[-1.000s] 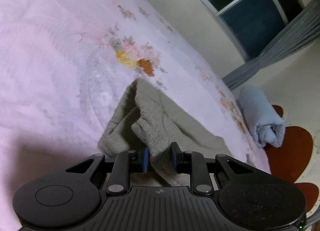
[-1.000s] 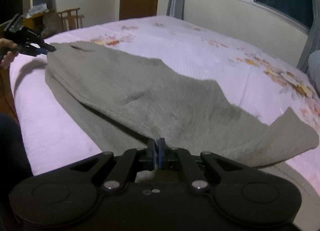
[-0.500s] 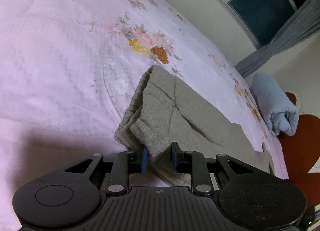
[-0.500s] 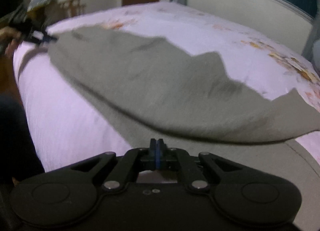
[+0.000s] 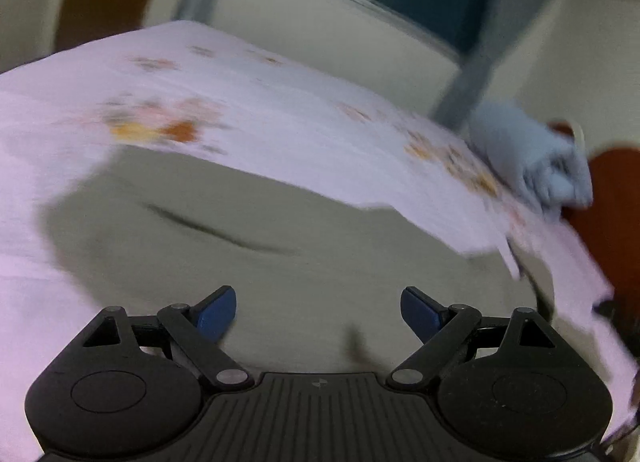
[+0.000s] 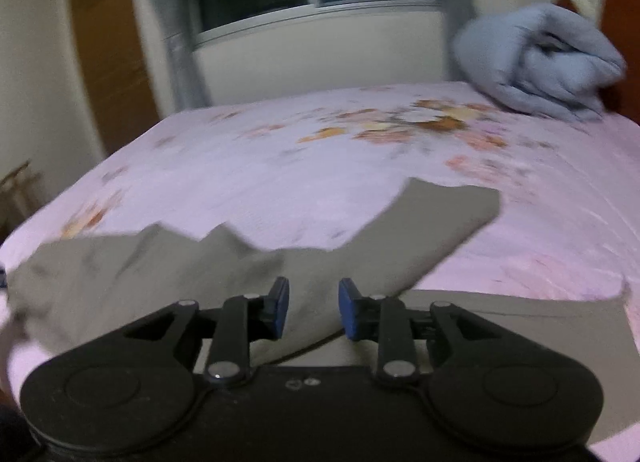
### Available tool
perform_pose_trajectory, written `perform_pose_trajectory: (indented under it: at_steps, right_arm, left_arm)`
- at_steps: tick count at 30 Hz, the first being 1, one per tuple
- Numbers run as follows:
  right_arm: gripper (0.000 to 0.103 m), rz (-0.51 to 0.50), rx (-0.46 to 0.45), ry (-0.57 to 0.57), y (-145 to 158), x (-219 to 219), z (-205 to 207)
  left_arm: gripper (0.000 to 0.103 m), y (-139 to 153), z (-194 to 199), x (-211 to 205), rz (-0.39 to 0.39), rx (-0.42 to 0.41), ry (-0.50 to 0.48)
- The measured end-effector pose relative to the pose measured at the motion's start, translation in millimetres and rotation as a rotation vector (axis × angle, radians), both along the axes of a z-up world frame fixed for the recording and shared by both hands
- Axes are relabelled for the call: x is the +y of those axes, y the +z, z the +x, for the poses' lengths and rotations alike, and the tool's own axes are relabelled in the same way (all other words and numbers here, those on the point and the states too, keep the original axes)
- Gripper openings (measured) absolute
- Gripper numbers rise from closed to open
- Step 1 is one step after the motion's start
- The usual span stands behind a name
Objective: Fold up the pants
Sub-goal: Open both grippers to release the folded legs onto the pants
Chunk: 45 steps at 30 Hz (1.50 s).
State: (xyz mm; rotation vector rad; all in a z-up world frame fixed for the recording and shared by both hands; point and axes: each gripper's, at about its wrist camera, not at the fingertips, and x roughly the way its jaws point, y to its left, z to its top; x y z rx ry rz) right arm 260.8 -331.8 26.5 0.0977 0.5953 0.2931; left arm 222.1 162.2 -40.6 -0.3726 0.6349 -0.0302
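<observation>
Item, fold just laid: our left gripper (image 5: 318,312) and right gripper (image 6: 313,310), jaws opening, hold nothing above the grey pants (image 6: 420,230); next, we judge, regrasp an edge.

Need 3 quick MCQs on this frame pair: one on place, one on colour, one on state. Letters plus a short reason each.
1. Where is the rolled blue blanket?
A. at the bed's far right corner
B. on the pants
C. on the floor

2. What colour are the pants?
A. navy
B. grey-olive
C. white

3. How do the left gripper fingers stand?
A. clamped on cloth
B. spread wide, nothing pinched
C. hidden

Answers:
1 A, it lies on the pink bedsheet by the far right corner, apart from the pants.
2 B, the cloth is dull grey-olive in both views.
3 B, the fingers stand apart and are opening, with the pants lying flat beyond them.
</observation>
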Motion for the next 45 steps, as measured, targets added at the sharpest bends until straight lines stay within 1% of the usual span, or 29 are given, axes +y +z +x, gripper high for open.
perform_pose_trajectory:
  at_steps: [3,4,5,6,7,8,9,10,12,14,16,19,22,26,28,29,30,31,32,35,39,42,45]
  right_arm:
    - [0.022,-0.024,-0.003,-0.016,-2,-9,-5]
    - [0.023,-0.029,0.001,-0.022,-3,-11,-4]
    - [0.023,-0.030,0.007,-0.037,-4,-14,-2]
    - [0.023,-0.024,0.011,-0.055,-3,-19,-1]
    - [0.023,-0.018,0.011,-0.073,-2,-24,1]
    - [0.023,-0.016,0.011,-0.094,-1,-28,4]
    - [0.024,-0.017,0.013,-0.111,2,-31,6]
    - [0.025,-0.016,0.013,-0.125,3,-32,12]
    - [0.026,-0.030,0.008,-0.140,5,-31,33]
    - [0.028,-0.039,0.002,-0.139,5,-27,58]
    - [0.040,-0.055,0.011,-0.134,3,-20,86]
    - [0.041,-0.100,0.049,-0.122,-8,-2,130]
    - [0.041,-0.163,0.089,-0.121,-23,17,160]
    - [0.042,-0.280,0.147,-0.155,-46,37,195]
    - [0.043,-0.354,0.199,-0.175,-60,44,210]
    - [0.043,-0.397,0.224,-0.190,-67,46,215]
    - [0.031,-0.397,0.233,-0.181,-70,45,218]
    - [0.002,-0.387,0.238,-0.180,-71,43,219]
    - [0.000,-0.381,0.242,-0.193,-70,40,217]
    - [0.000,-0.345,0.196,-0.219,-56,28,201]
    - [0.000,-0.346,0.153,-0.235,-38,10,178]
    - [0.000,-0.327,0.143,-0.248,-28,-6,168]
    - [0.000,-0.320,0.135,-0.256,-22,-16,162]
  left_arm:
    - [0.088,-8,16,-56,0.107,0.021,-0.059]
    - [0.088,-14,22,-69,0.149,0.047,-0.062]
    - [0.089,-26,30,-80,0.188,0.102,-0.053]
    - [0.094,-32,32,-89,0.223,0.117,-0.045]
    - [0.102,-37,31,-99,0.267,0.100,-0.053]
    - [0.103,-41,29,-106,0.303,0.093,-0.056]
    - [0.103,-42,30,-111,0.331,0.104,-0.047]
    - [0.103,-40,32,-113,0.335,0.110,-0.036]
    - [0.103,-40,34,-109,0.307,0.115,-0.018]
    - [0.103,-40,36,-113,0.309,0.114,-0.008]
    - [0.103,-41,37,-118,0.316,0.111,0.004]
    - [0.103,-46,41,-123,0.334,0.102,0.038]
    - [0.103,-51,41,-130,0.362,0.075,0.101]
    - [0.103,-54,36,-142,0.390,0.050,0.201]
    - [0.103,-55,35,-149,0.408,0.050,0.244]
    - [0.103,-55,35,-150,0.414,0.052,0.259]
    - [0.103,-55,35,-152,0.417,0.055,0.272]
    - [0.103,-54,36,-152,0.418,0.060,0.280]
    - [0.103,-54,37,-152,0.416,0.066,0.287]
    - [0.103,-50,37,-149,0.394,0.078,0.314]
    - [0.103,-49,37,-149,0.403,0.083,0.324]
    - [0.103,-46,34,-149,0.416,0.081,0.333]
    - [0.103,-38,29,-146,0.432,0.061,0.358]
